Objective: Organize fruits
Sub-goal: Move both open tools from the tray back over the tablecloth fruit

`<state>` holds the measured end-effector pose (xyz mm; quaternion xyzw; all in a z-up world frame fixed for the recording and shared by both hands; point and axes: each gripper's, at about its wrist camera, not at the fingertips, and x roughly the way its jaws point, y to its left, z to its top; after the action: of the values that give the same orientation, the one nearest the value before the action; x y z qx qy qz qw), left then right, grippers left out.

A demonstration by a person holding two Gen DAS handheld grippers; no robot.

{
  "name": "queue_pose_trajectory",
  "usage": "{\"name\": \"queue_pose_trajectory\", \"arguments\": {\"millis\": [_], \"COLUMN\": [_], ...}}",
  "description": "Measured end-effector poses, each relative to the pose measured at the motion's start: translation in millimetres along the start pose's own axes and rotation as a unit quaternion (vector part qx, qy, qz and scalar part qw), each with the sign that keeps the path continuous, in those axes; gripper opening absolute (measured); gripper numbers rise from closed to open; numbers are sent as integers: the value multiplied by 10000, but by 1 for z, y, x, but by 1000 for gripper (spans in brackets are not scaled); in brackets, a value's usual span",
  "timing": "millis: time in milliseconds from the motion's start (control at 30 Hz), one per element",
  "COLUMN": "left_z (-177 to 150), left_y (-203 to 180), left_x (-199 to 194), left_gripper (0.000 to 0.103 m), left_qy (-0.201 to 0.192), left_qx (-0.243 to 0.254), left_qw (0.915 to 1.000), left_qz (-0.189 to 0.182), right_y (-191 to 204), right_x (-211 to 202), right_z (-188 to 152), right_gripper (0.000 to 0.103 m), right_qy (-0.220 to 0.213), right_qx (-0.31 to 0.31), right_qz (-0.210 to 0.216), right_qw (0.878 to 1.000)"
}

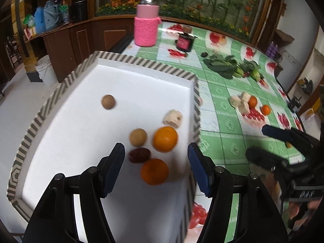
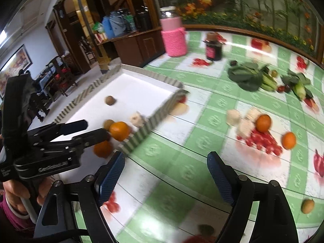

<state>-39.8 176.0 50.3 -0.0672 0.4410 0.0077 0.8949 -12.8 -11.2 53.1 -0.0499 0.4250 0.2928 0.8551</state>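
A white tray with a striped rim (image 1: 141, 61) (image 2: 162, 81) holds two oranges (image 1: 165, 139) (image 1: 154, 171), two round brown fruits (image 1: 108, 101) (image 1: 138, 137), a red date (image 1: 139, 155) and a pale chunk (image 1: 173, 118). My left gripper (image 1: 156, 166) (image 2: 85, 131) is open and empty above the tray's near part, over the nearest orange. My right gripper (image 2: 166, 172) (image 1: 261, 141) is open and empty over the tablecloth right of the tray. On the cloth lie two oranges (image 2: 263, 123) (image 2: 289, 140), pale chunks (image 2: 245, 127) and a small brown fruit (image 2: 307, 206).
A pink knit-covered jar (image 1: 146, 28) (image 2: 174, 38) and a dark jar (image 1: 184, 42) (image 2: 213, 49) stand at the table's far side. Leafy greens (image 1: 222, 64) (image 2: 249, 77) lie beyond the loose fruit. The table's left edge drops to the floor with a white bucket (image 1: 46, 68).
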Motion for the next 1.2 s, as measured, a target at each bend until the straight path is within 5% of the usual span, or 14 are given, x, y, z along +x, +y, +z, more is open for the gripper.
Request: {"name": "queue_pose_trajectory", "arguments": {"millis": [133, 233, 567, 900, 1200], "left_z": [0, 0, 3, 5, 5], "left_y": [-15, -29, -68, -107, -136], "left_x": [-1, -5, -3, 17, 28], "left_gripper": [66, 77, 77, 77, 77], "left_qy": [46, 0, 38, 247, 382], "left_qx": [179, 307, 610, 893, 1179], "left_qw": [9998, 9993, 9974, 9942, 9901], "left_qz": [-78, -203, -375, -552, -661], "right_y": [-17, -27, -93, -178, -208], "right_x": [-8, -18, -61, -114, -127], "right_z": [-8, -14, -37, -81, -115], "right_gripper": [85, 85, 85, 86, 86], "right_qy": [58, 7, -207, -259, 6], "right_qx": [86, 156, 973, 1665, 1563], "right_qz": [-143, -131, -219, -1069, -1441], "right_qw": [9998, 9998, 9948, 9799, 9771]}}
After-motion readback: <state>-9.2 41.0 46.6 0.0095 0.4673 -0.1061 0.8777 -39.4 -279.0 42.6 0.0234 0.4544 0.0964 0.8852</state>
